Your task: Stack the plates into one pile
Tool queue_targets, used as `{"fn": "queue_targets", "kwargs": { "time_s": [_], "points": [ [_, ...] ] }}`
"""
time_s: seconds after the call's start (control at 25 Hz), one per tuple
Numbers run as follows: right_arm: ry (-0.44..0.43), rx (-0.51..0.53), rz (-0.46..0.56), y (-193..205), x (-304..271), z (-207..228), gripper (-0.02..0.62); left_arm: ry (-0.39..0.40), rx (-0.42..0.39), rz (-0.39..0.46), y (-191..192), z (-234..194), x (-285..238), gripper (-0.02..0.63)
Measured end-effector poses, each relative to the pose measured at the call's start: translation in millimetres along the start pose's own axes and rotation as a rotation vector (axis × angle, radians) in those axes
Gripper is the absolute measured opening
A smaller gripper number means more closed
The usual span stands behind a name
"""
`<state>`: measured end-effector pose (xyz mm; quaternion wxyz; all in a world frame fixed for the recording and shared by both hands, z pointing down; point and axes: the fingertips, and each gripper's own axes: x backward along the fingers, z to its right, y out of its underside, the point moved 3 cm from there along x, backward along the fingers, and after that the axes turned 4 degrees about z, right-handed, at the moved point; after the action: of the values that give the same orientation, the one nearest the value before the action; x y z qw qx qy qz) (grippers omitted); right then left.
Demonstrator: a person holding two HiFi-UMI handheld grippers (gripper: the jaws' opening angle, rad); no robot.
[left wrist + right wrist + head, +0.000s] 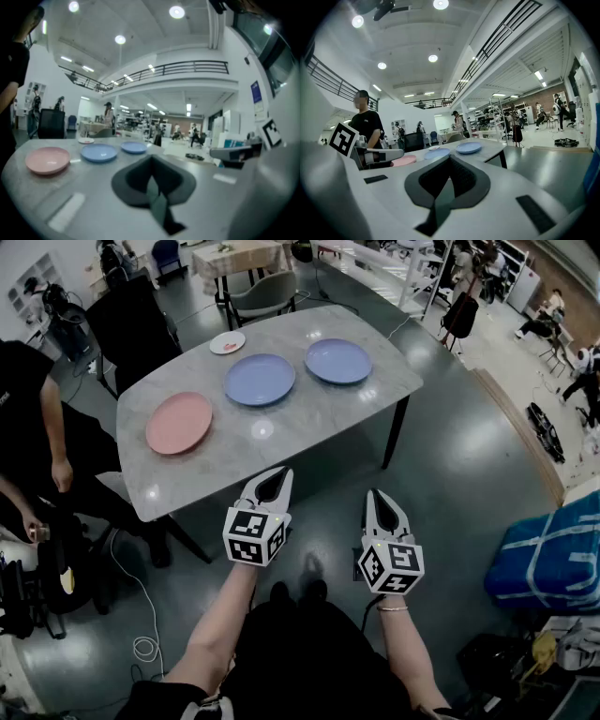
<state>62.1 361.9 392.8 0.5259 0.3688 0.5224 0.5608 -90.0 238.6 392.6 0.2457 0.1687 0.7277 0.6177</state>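
Only print in view is the black-white square markers on each tool's cube. A blue wall sign (254,92) in the left gripper view is too small to read. Left tool (271,480) & right tool (383,502) both have jaws pressed together w/ nothing between them. They're held side by side, the left tip close to the desk's (281,442) near edge, the right over the floor. The plates lie well ahead of both, separate, in a row: pink plate (179,422) left, blue plate (260,379) mid, second blue plate (338,361) right. A small white plate (228,342) sits at the far edge; its surface detail is hard to make out. A person in black (37,418) at left is cut off by the frame.
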Motion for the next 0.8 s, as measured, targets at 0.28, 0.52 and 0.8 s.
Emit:
{"fn": "queue_targets", "kwargs": {
  "time_s": [0.28,0.52,0.8],
  "points": [
    [-0.020,0.022,0.004,-0.2,0.4,1.6,0.005,-0.017,-0.004,0.008,0.3,4.5,-1.4,0.006],
    [-0.033,0.002,0.009,2.8,-0.6,13.5,0.005,-0.041,0.024,-0.004,9.9,5.7,-7.3,0.006],
    [-0.030,-0.015,0.017,0.4,-1.7,31.6,0.005,-0.062,0.028,0.010,6.1,12.5,-12.7,0.008]
  ]
}}
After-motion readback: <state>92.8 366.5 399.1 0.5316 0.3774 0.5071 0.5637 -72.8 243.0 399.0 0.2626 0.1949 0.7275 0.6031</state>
